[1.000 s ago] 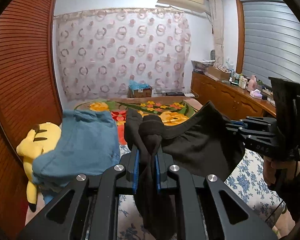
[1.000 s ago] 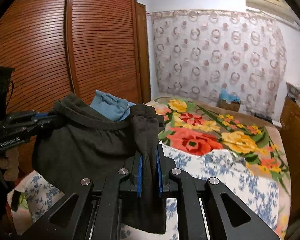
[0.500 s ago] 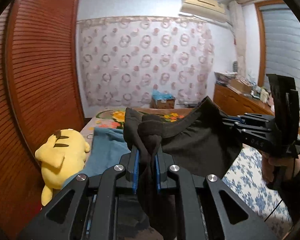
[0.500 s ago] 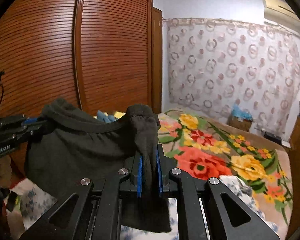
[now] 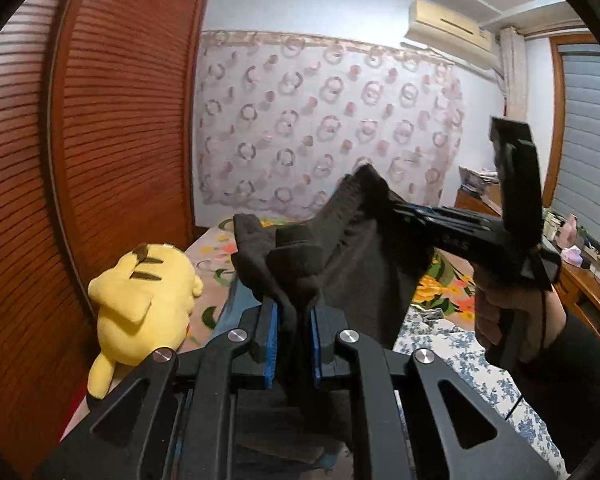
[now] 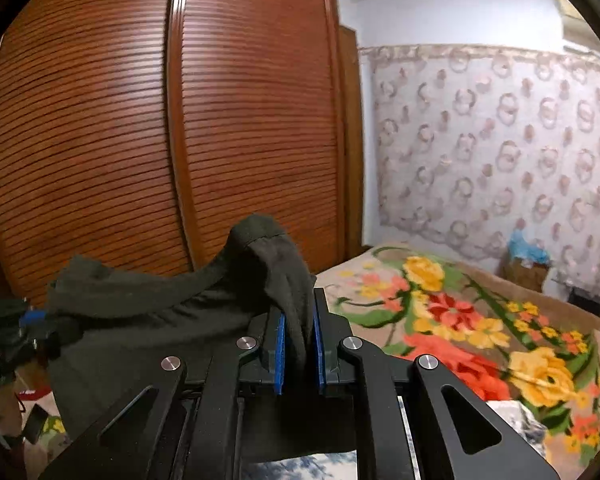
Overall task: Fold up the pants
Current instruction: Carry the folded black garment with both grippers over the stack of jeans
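Dark grey pants [image 5: 364, 276] hang in the air above the bed, stretched by the waistband between both grippers. My left gripper [image 5: 293, 340] is shut on one bunched end of the waistband. My right gripper [image 6: 299, 354] is shut on the other end; it also shows in the left wrist view [image 5: 404, 212], held in a hand at the right. The left gripper shows at the left edge of the right wrist view [image 6: 32, 320]. The pants [image 6: 148, 320] sag between them; their lower part is hidden behind the grippers.
A yellow plush toy [image 5: 140, 304] lies on the bed by the slatted wooden wardrobe [image 6: 140, 140]. A floral blanket [image 6: 460, 332] and a blue-flowered sheet [image 5: 460, 356] cover the bed. A wooden dresser [image 5: 588, 284] stands at the right. A patterned curtain [image 5: 320, 128] hangs at the back.
Both grippers have risen and tilted upward with the pants. The blue garment on the bed has dropped almost out of the left wrist view. The right gripper has come closer to the left one.
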{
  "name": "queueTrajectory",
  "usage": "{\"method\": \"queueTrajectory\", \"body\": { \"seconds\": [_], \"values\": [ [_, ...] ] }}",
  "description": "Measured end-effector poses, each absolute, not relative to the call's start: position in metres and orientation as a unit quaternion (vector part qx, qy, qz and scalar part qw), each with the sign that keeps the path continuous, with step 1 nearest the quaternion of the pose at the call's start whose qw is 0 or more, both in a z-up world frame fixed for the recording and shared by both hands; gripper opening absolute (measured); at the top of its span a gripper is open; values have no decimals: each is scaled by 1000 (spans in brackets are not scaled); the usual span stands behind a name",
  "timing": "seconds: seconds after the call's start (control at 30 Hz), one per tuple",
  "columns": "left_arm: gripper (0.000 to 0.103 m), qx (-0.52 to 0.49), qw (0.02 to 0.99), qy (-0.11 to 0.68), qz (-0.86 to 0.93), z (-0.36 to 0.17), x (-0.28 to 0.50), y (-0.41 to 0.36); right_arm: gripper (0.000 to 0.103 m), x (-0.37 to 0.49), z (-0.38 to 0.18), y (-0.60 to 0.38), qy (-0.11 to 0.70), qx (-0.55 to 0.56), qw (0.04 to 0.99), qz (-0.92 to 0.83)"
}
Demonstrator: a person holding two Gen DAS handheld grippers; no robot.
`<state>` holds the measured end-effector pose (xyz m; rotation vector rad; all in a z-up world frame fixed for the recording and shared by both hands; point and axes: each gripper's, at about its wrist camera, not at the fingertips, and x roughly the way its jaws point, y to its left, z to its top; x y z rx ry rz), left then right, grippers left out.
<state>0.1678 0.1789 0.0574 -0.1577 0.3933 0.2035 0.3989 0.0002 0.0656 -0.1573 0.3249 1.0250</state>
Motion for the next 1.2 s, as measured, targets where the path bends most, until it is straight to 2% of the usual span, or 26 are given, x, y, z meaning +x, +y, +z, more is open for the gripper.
{"method": "queueTrajectory", "body": {
  "seconds": [0.23,0.43,0.67,0.77,0.83,0.9,1.1,1.2],
  "values": [
    [14,-132,962,208,115,35,163,208,11,415,45,44,169,-118,838,505],
    [15,-136,957,220,128,27,164,211,11,430,43,69,178,-134,825,520],
    [20,-139,948,250,142,10,166,219,13,449,37,98,204,-149,814,523],
    [30,-146,946,250,144,8,164,223,25,454,41,104,210,-144,816,519],
    [50,-145,948,248,139,8,164,223,31,457,48,101,215,-136,822,509],
    [57,-138,950,243,136,9,164,220,37,454,57,94,219,-116,823,511],
    [60,-121,953,240,139,9,167,216,47,446,74,76,191,-123,833,504],
    [60,-117,951,247,142,6,170,215,47,443,67,72,193,-139,837,493]
  ]
}}
